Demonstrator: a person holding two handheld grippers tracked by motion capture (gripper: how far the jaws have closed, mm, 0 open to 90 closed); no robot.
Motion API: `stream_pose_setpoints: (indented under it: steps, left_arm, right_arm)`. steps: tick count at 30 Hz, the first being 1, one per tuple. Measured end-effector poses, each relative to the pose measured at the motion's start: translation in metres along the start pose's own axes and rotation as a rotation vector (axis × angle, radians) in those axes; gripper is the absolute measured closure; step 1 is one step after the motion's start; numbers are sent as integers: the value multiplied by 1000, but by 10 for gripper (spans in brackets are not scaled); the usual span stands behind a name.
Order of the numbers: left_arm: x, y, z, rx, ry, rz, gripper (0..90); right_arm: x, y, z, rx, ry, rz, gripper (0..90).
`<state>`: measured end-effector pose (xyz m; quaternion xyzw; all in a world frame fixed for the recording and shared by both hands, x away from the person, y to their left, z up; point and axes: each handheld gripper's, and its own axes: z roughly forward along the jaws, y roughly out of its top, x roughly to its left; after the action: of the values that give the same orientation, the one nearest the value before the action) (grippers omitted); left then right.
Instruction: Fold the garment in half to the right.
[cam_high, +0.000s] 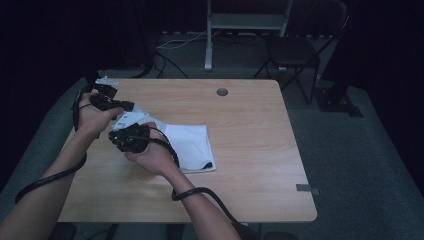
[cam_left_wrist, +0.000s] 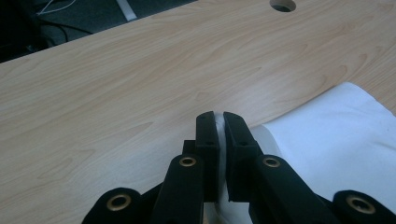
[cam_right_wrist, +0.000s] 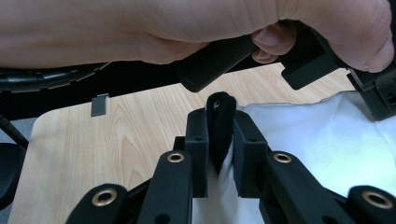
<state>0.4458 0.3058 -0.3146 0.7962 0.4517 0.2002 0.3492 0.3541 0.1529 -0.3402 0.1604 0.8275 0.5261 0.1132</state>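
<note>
- Fingers of the left gripper (cam_high: 129, 106), seen in the high view, are together and clamped on an edge of the white cloth (cam_high: 190, 145) at the left side of the table (cam_high: 250, 150).
- Same view: the right gripper (cam_high: 116, 138) sits just below the left one, held in the person's right hand (cam_high: 152, 155), over the left end of the cloth; its fingers are too small here to judge.
- Same view: the cloth lies folded on the table left of centre, with a dark patch (cam_high: 206, 165) at its lower right corner. A round hole (cam_high: 222, 92) is set in the table near the far edge.
- Left gripper view: the two black fingers (cam_left_wrist: 208, 140) stand almost closed, with a thin strip of white cloth (cam_left_wrist: 336, 135) pinched between them. The rest of the cloth spreads to the right on the table (cam_left_wrist: 116, 102).
- Right gripper view: the fingers (cam_right_wrist: 250, 149) are clamped on a bunched fold with a dark strip (cam_right_wrist: 221, 121) standing up between them and white cloth (cam_right_wrist: 317, 140) below it.
- Right gripper view: the left hand (cam_right_wrist: 233, 23) and its gripper are close above, and a small grey tag (cam_right_wrist: 99, 105) lies on the table (cam_right_wrist: 116, 140).
</note>
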Motion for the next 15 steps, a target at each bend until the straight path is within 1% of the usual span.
stream_pose_setpoints:
  steps: [6, 9, 10, 13, 15]
  left_arm:
    - [9, -1, -9, -2, 16, -9, 858]
    - [12, -1, -12, -3, 22, -14, 858]
    - [14, -1, -14, -3, 27, -16, 858]
    - [16, -2, -15, 0, 34, -21, 858]
    - [15, -1, -14, 0, 34, -24, 858]
  right_arm:
    - [3, 9, 5, -9, 9, -7, 792]
    - [5, 11, 7, -14, 13, -3, 791]
    - [6, 12, 8, -15, 17, -9, 791]
    - [6, 12, 9, -13, 18, -7, 791]
    - [6, 12, 8, -12, 15, -5, 791]
